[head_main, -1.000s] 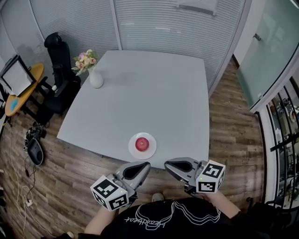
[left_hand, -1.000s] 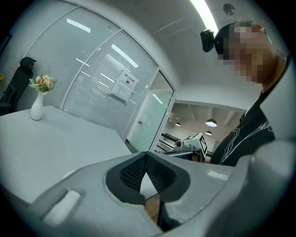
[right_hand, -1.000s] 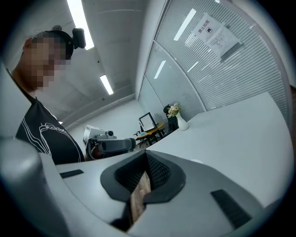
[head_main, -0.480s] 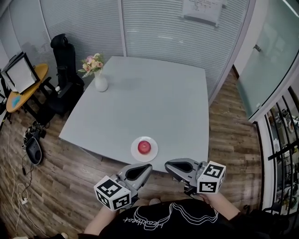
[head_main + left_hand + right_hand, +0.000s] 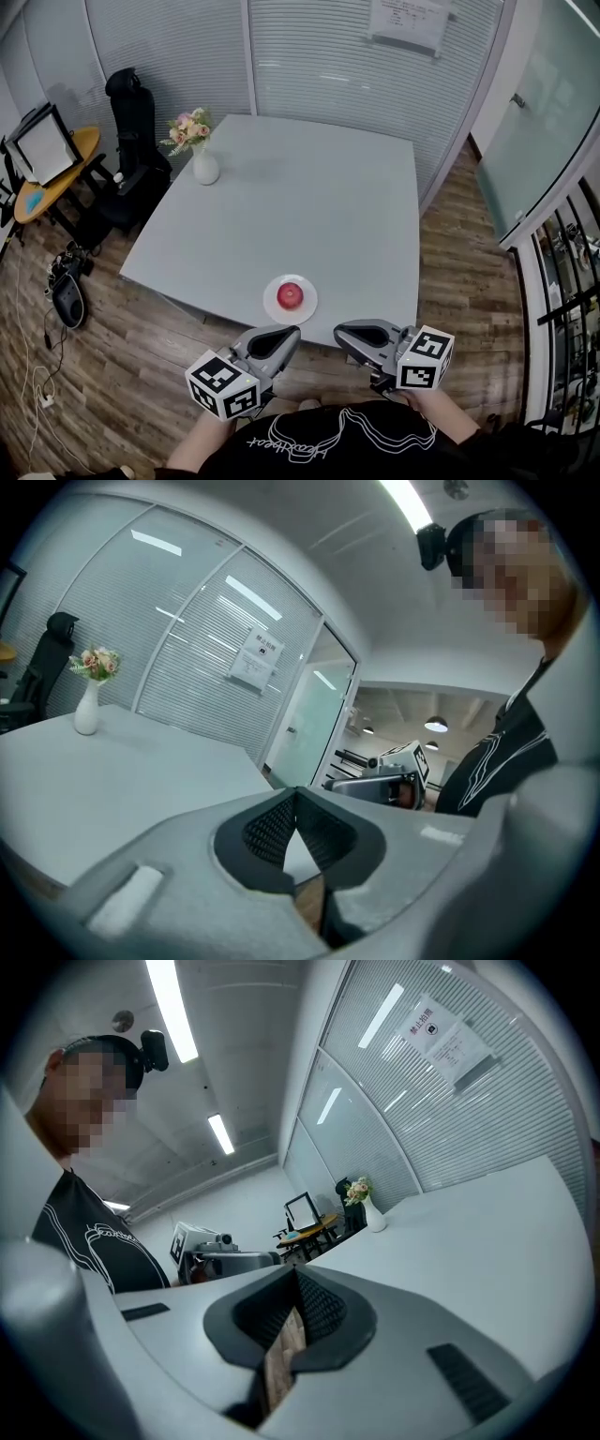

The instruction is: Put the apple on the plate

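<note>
A red apple (image 5: pixel 291 295) lies on a small white plate (image 5: pixel 273 306) near the front edge of the grey table (image 5: pixel 309 206). Both grippers hover off the table just in front of that edge, close to my body. My left gripper (image 5: pixel 294 331) is shut and empty, its tips pointing toward the plate from the near left. My right gripper (image 5: pixel 339 330) is also shut and empty, just right of the plate's line. In the left gripper view the left gripper's (image 5: pixel 296 789) pads meet, and the right gripper (image 5: pixel 375 785) shows beyond. The right gripper view shows its own tips (image 5: pixel 296 1269) together.
A white vase with flowers (image 5: pixel 204 167) stands at the table's far left corner. A black office chair (image 5: pixel 131 112) and a round yellow side table (image 5: pixel 47 183) are to the left. Cables and a bag (image 5: pixel 67 298) lie on the wooden floor. Glass walls stand behind and to the right.
The head view has shifted slightly, so the table sits a little lower and further right in the picture. The apple stays on the plate and both grippers stay shut and in place.
</note>
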{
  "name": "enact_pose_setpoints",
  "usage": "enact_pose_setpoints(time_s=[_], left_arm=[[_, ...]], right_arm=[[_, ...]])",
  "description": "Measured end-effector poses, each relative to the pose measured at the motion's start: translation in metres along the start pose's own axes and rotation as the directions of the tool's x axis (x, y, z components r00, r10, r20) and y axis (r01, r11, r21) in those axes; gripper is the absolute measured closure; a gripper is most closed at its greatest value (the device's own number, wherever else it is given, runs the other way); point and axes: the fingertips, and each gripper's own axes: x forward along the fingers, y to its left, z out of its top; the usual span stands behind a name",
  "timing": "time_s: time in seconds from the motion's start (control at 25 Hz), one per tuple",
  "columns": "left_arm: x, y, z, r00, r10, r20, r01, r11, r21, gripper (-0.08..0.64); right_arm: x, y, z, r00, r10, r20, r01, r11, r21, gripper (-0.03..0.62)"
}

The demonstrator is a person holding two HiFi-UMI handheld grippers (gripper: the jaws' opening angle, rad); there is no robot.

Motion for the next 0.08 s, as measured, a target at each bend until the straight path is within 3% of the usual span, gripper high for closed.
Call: enact_pose_setpoints(time_s=[0.08], left_arm=[[0.0002, -0.0046, -0.0009, 1.000, -0.008, 0.000, 0.008, 1.000, 0.007, 0.546]], right_arm=[[-0.0016, 0.0002, 0.0012, 1.000, -0.002, 0.007, 0.002, 1.000, -0.001, 0.584]])
